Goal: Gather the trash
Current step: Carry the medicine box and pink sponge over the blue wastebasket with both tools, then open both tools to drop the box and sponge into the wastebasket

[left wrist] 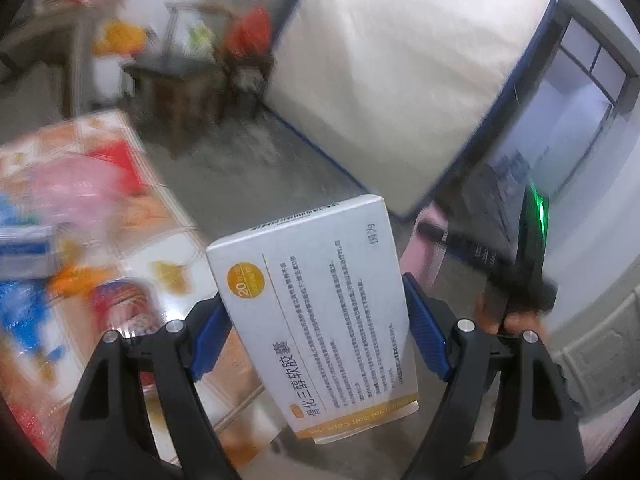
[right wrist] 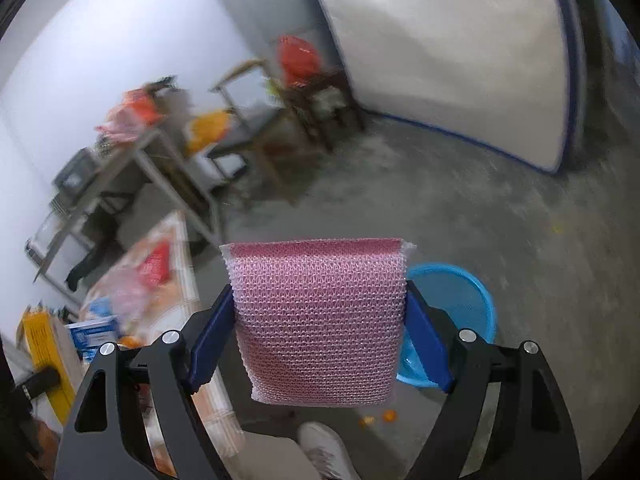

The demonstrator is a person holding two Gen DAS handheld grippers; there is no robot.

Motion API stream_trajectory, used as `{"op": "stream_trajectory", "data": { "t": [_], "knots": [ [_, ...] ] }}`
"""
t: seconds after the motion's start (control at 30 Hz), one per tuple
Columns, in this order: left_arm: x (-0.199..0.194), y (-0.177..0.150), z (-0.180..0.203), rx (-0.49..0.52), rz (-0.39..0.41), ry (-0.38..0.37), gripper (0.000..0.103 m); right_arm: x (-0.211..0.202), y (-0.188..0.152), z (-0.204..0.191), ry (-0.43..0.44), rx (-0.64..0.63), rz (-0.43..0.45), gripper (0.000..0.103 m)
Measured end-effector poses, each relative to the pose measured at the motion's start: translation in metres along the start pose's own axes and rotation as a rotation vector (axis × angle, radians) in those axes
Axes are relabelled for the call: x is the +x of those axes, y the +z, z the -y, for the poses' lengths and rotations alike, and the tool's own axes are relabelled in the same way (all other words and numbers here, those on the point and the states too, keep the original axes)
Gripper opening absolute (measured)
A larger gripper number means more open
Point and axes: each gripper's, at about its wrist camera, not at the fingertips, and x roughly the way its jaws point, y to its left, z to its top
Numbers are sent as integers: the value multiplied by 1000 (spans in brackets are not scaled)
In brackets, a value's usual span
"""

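My left gripper (left wrist: 316, 316) is shut on a white medicine box (left wrist: 316, 312) with yellow trim and printed text, clamped between the blue pads and held over the floor beside the table. My right gripper (right wrist: 320, 328) is shut on a pink mesh scouring pad (right wrist: 320, 320), pinched flat between its pads. A blue plastic basket (right wrist: 452, 304) stands on the concrete floor just beyond and right of the pad, partly hidden by it. In the left wrist view the other gripper (left wrist: 532, 248) shows at the right with a green light, a hand below it.
A table (left wrist: 168, 248) with a patterned cloth carries blurred packets and bags at the left. A white mattress (left wrist: 400, 80) leans on the far wall. Dark chairs and a metal table (right wrist: 152, 152) with bags stand at the back. Orange peel bits (right wrist: 380, 418) and a white shoe (right wrist: 324, 448) are on the floor.
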Motion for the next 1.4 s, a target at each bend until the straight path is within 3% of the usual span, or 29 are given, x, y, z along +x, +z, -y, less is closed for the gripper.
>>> {"op": "stream_trajectory", "data": {
  "t": [0.13,0.33,0.53,0.63,0.7,0.87,1.07,1.27,1.4],
  "knots": [
    [100,41,20,10,-178,9,75,34,-10,54,-51,103,-60,78],
    [244,58,38,32,-426,63,75,101,-25,118,-79,247,-156,79],
    [342,48,22,-13,-541,153,76,164,-36,157,-101,330,-238,79],
    [371,45,17,-47,-553,161,77,194,-39,170,-98,344,-281,81],
    [385,43,20,-70,-567,164,83,208,-43,179,-109,357,-319,82],
    [390,43,16,-128,-549,150,84,225,-52,195,-132,402,-354,84],
    [366,46,14,-140,-493,130,84,220,-53,199,-142,409,-331,84],
    [325,64,18,-142,-424,100,84,186,-47,186,-139,373,-259,84],
    [269,80,28,-122,-340,56,84,144,-39,161,-125,300,-182,84]
  ]
}}
